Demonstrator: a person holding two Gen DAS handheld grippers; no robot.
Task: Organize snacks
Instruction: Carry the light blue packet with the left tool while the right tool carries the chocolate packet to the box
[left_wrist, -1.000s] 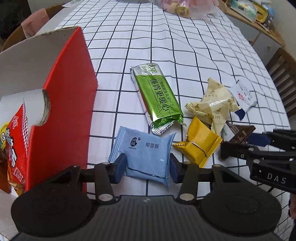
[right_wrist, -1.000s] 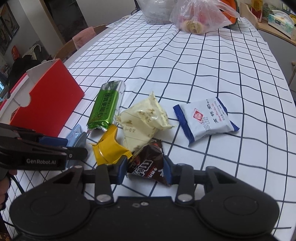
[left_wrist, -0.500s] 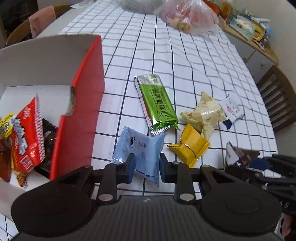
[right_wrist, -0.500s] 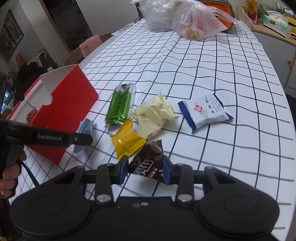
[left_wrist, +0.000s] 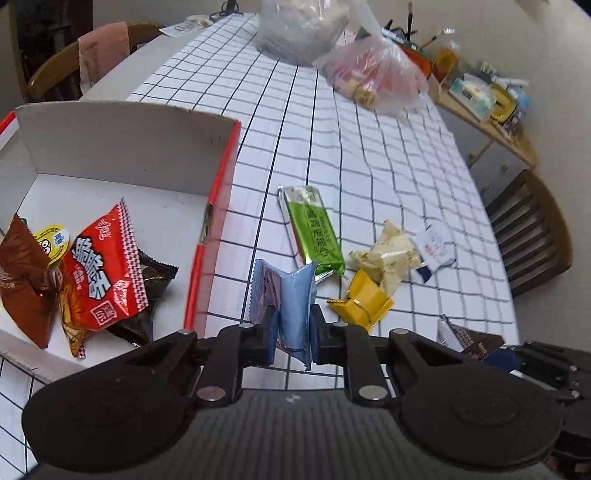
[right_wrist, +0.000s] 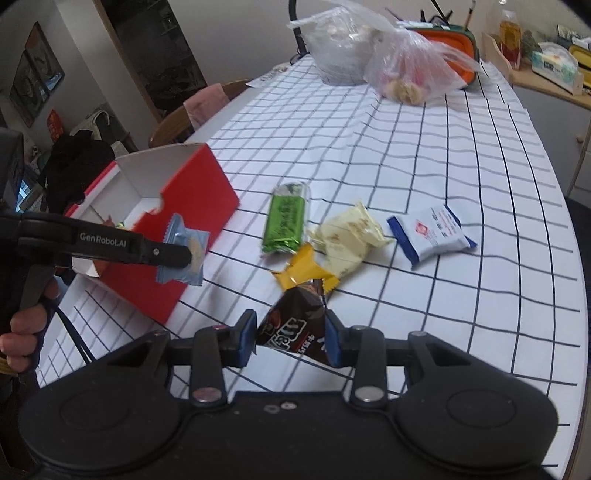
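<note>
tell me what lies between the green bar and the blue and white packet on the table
A crumpled cream wrapper lies between the green bar and the blue and white packet, clearest in the right wrist view.

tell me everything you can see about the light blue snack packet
The light blue packet is a small glossy plastic pouch with crimped, serrated end seals. The left gripper is shut on it, squeezing it into a crumpled fold, and holds it on edge, lifted clear of the checked tablecloth. In the right wrist view it hangs in front of the red box, near the notched wall. Its print is unreadable.
</note>
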